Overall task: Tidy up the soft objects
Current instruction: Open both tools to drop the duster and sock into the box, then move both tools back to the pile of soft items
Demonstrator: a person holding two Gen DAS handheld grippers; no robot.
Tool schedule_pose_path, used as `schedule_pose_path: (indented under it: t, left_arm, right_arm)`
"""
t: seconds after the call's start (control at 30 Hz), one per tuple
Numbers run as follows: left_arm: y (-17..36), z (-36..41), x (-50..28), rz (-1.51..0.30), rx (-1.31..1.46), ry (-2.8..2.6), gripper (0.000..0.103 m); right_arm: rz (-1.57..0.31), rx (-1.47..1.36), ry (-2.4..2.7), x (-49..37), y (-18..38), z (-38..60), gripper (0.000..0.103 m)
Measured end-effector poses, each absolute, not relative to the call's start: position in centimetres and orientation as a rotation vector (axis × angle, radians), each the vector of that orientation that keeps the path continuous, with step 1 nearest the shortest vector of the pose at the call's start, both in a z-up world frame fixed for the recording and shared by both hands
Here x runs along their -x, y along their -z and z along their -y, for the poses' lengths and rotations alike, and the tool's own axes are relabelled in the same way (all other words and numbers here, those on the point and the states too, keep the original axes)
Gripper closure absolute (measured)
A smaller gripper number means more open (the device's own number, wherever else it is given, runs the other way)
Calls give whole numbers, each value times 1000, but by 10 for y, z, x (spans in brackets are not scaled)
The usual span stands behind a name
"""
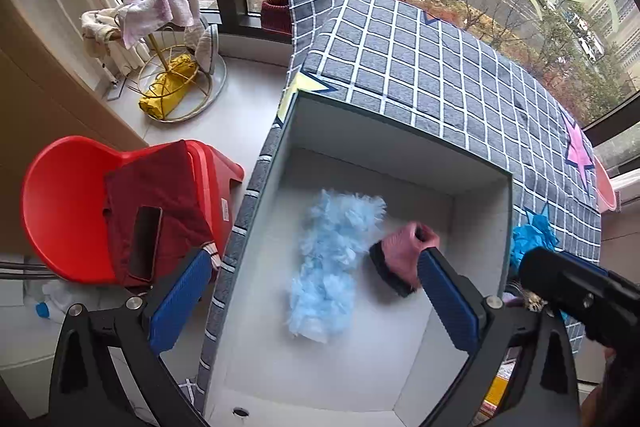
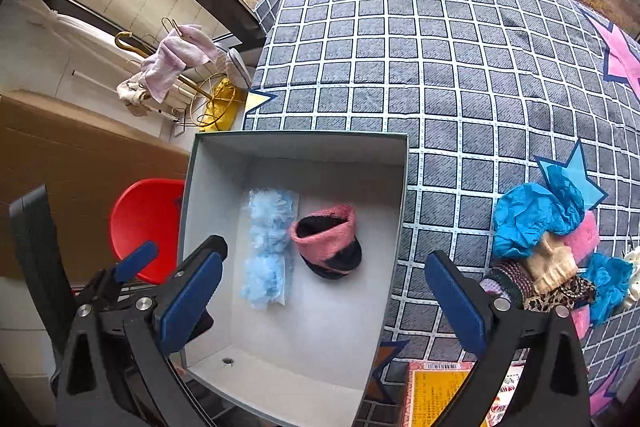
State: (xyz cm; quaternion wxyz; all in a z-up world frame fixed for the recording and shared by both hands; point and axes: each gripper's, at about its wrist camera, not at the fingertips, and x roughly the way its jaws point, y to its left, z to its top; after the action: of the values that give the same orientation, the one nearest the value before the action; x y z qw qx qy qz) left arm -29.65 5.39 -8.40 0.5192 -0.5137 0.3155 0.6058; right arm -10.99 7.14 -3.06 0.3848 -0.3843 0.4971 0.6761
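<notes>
Two soft things lie side by side on the floor of the open white cardboard box (image 2: 396, 187): a fluffy pale-blue duster head (image 2: 269, 247) and a rolled pink-and-black knitted sock (image 2: 326, 247), apparently sorted there. Both the left hand-held gripper (image 1: 316, 301) and the right hand-held gripper (image 2: 324, 299) hover above, jaws apart, empty. More soft items (image 2: 552, 251) wait on the checked grey bedcover (image 2: 440, 67).
</notes>
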Motion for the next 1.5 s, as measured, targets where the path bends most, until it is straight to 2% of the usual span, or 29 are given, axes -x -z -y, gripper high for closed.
schedule_pose_path:
  t: [0.43,0.8,1.17,1.5]
  left_arm:
    - [62,-33,263,-768,1243,-1308,0]
    - [36,-23,181,-830,1171,-1146,0]
    - [31,-47,71,-979,1060,-1020,0]
    - [91,-111,-13,-1189,1110,-1025,0]
  right_arm:
    - [-1373,911,-1755,88,6,-54,1]
    - [-1487,813,-1677,-8,-8,-21,1]
    - [-1588,621,-1380,-173,27,5,1]
    - [-1707,537,-1203,-260,83,18,1]
